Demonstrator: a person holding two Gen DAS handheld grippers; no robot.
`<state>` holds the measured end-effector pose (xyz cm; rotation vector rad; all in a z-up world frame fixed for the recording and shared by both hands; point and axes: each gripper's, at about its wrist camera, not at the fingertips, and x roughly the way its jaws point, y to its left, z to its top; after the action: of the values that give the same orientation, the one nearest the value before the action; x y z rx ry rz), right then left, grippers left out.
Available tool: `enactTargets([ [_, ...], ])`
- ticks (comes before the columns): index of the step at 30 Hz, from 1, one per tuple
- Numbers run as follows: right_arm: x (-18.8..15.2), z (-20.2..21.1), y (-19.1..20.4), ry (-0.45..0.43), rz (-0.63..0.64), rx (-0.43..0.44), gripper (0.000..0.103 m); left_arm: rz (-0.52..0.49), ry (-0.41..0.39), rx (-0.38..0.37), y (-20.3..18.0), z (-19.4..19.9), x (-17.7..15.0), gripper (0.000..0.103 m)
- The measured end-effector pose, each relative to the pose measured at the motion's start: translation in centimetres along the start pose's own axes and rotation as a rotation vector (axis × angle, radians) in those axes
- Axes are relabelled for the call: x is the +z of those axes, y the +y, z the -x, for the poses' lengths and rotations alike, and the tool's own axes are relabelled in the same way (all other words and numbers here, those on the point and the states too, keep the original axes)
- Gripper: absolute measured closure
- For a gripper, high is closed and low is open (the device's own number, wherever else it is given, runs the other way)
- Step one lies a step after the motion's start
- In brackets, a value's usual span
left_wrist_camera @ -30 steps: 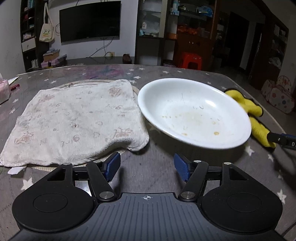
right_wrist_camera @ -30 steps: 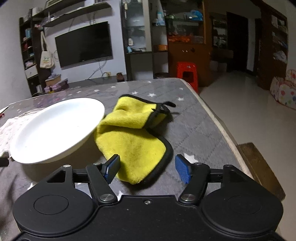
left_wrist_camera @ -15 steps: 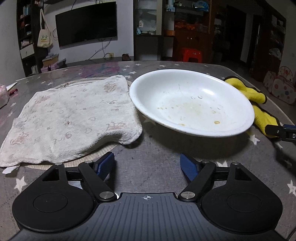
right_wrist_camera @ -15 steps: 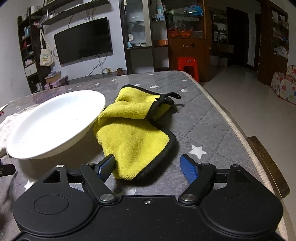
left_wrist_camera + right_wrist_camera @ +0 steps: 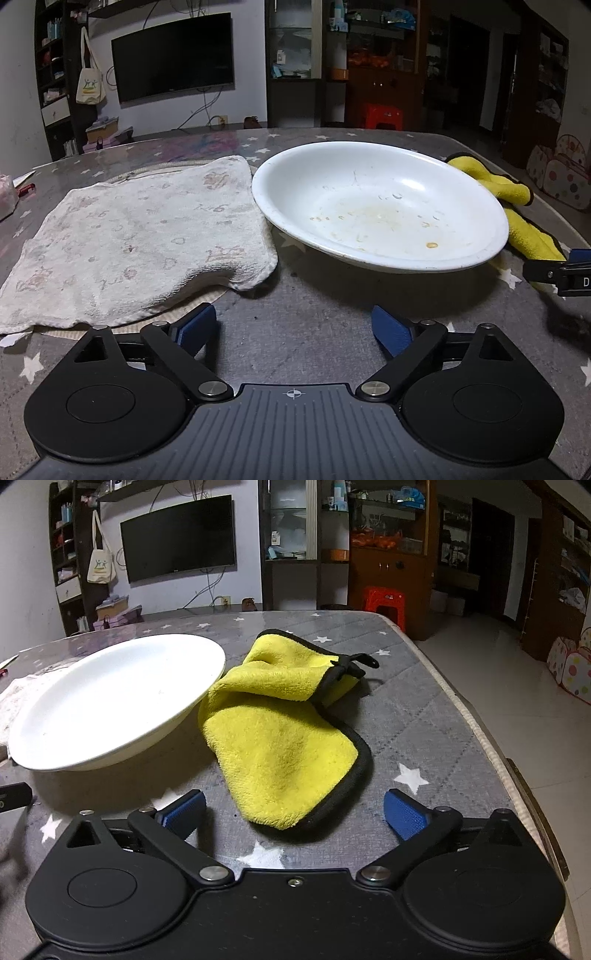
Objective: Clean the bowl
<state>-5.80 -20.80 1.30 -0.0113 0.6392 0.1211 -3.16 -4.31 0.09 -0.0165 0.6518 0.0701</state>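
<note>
From the left wrist, the left gripper (image 5: pixel 293 328) hangs just above the grey star-patterned table (image 5: pixel 314 332) with its blue pads spread wide and nothing between them; its jaws have just been opening. Ahead and slightly to the right sits the white bowl (image 5: pixel 380 206), shallow and wide, with dried yellowish smears and specks across its bottom, so the cleaning proper has not begun. The bowl's left rim lies just beside a worn white towel (image 5: pixel 136 236) spread flat on the table, and a yellow cloth (image 5: pixel 517 218) peeks out past its right rim. At the right edge of this view a dark piece with a blue tip is probably a finger of the other gripper, though too little of it shows to be sure. From the right wrist, the right gripper (image 5: pixel 293 812) is likewise released, jaws having just been opening, empty, and pointed at the near corner of the yellow cloth (image 5: pixel 284 746), which lies crumpled on the table touching the bowl's (image 5: pixel 110 701) right rim. This reads as the set-up step: both tools opened and lined up before any grasp. The next move likely calls for the right gripper to go forward and down onto the cloth's thick near edge and pinch it, while the left one closes on the bowl's near rim to steady it for wiping.
</note>
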Motion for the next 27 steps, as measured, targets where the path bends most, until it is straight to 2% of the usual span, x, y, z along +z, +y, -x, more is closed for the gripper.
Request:
enactTargets([
  [8,-0.02,0.27,-0.07,0.000,0.001,0.000,0.000,0.001,0.009,0.000,-0.02,-0.32,0.09,0.002],
  [27,-0.01,0.19,-0.12,0.001,-0.001,0.002,0.000,0.001,0.012,0.002,0.09,-0.53,0.02,0.001],
])
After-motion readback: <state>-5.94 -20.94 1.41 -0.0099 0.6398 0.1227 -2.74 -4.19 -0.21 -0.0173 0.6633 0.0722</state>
